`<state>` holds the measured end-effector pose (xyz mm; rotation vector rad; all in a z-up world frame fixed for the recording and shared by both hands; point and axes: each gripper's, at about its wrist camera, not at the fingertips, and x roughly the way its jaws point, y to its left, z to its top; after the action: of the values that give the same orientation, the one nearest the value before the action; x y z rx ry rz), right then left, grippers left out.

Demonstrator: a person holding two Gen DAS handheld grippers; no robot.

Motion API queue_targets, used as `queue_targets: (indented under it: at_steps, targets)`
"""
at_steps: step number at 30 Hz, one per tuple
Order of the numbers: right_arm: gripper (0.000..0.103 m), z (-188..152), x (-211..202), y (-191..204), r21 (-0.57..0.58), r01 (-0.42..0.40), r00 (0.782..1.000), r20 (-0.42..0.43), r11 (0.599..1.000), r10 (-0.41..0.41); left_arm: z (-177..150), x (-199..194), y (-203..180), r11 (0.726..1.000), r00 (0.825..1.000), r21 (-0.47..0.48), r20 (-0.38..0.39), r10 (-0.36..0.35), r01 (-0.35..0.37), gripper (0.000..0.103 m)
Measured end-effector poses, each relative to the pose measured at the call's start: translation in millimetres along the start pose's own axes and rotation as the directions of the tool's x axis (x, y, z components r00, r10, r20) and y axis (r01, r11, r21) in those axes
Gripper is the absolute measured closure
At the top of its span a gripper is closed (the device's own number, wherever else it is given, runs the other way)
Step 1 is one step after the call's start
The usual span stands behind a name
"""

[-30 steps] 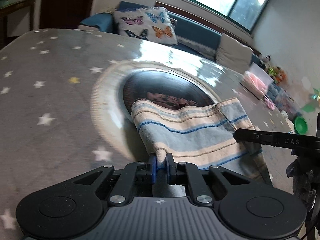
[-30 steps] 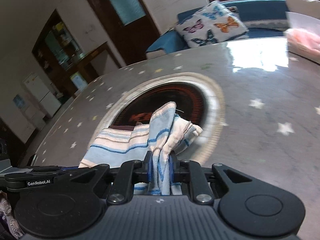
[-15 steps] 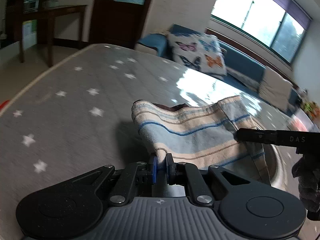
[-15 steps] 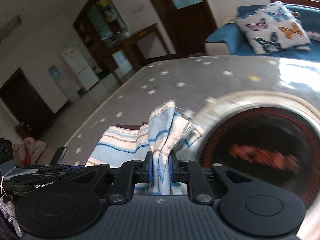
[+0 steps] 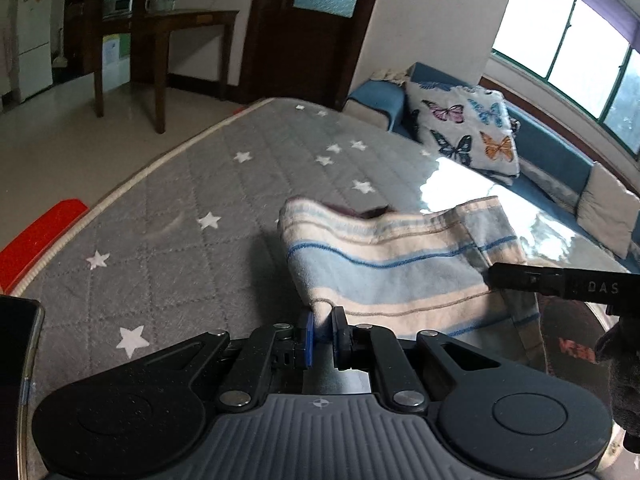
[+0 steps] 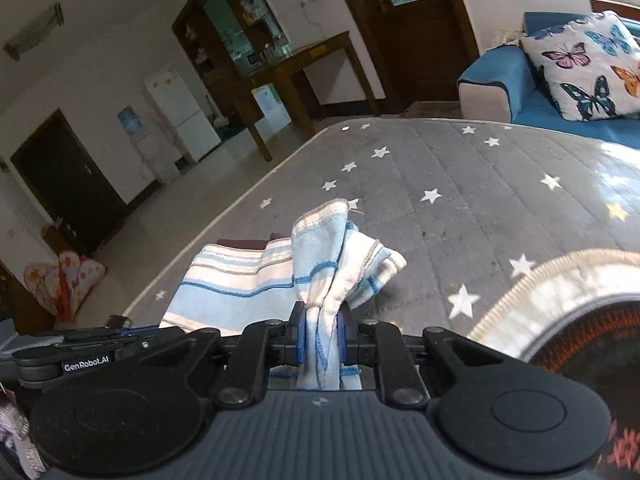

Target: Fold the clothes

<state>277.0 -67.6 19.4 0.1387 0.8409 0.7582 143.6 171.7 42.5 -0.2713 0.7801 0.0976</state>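
in the left wrist view, your left gripper (image 5: 323, 326) is pinched nearly shut on a thin corner of the striped cloth (image 5: 392, 268). the cloth hangs stretched out to the right, above the grey star mat (image 5: 224, 200), and its far right end goes to the black finger of your right gripper (image 5: 560, 284). only a little bit of cloth sits between the blue pads here. if you pull your hands apart too hard, that small corner could slip out and the cloth would drop in a heap. something dark red peeks up behind the top edge; it is too blurry to say what it is, maybe another layer that could get folded in crooked.

in the right wrist view, your right gripper (image 6: 322, 332) is squeezed almost shut on a thick bunch of the striped cloth (image 6: 240, 284). the bunch sticks up and flops to the right, so this side is crumpled. if you lay it down like that, the fold may come out lumpy. the round rug (image 6: 552, 292) lies near on the right, and a low loose end could drag on it.
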Motion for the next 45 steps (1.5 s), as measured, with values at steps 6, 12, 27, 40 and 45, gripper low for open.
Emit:
queue_targets:
  at_steps: [6,12,27,40,45]
  targets:
    - [0.082,-1.8,2.6,0.8,-0.037,0.09,0.996,-0.002,0.995,-0.09,-4.0,9.3,1.7,0.999,0.999,0.022,-0.016,0.042,-0.041,0.079]
    - [0.082,-8.4,-16.1,24.0,-0.152,0.076,0.997,0.001,0.986,-0.077,-5.2,7.9,2.6,0.995,0.996,0.047,0.012,0.093,-0.093,0.049]
    - [0.057,-36.6,-6.8,50.1,-0.307,0.091,0.991,-0.065,0.947,-0.116,-17.8,10.8,8.3,0.99,0.992,0.07,-0.015,0.127,-0.126,0.037]
    - [0.017,-73.7,-30.3,78.3,-0.398,0.143,0.987,-0.006,0.906,-0.159,-41.7,-18.9,-0.2,0.986,0.99,0.093,0.025,0.136,-0.138,0.006]
    - [0.01,-87.0,-42.5,83.6,-0.401,0.156,0.986,0.016,0.903,-0.163,-54.2,-28.5,-2.1,0.988,0.992,0.097,0.031,0.12,-0.123,0.001]
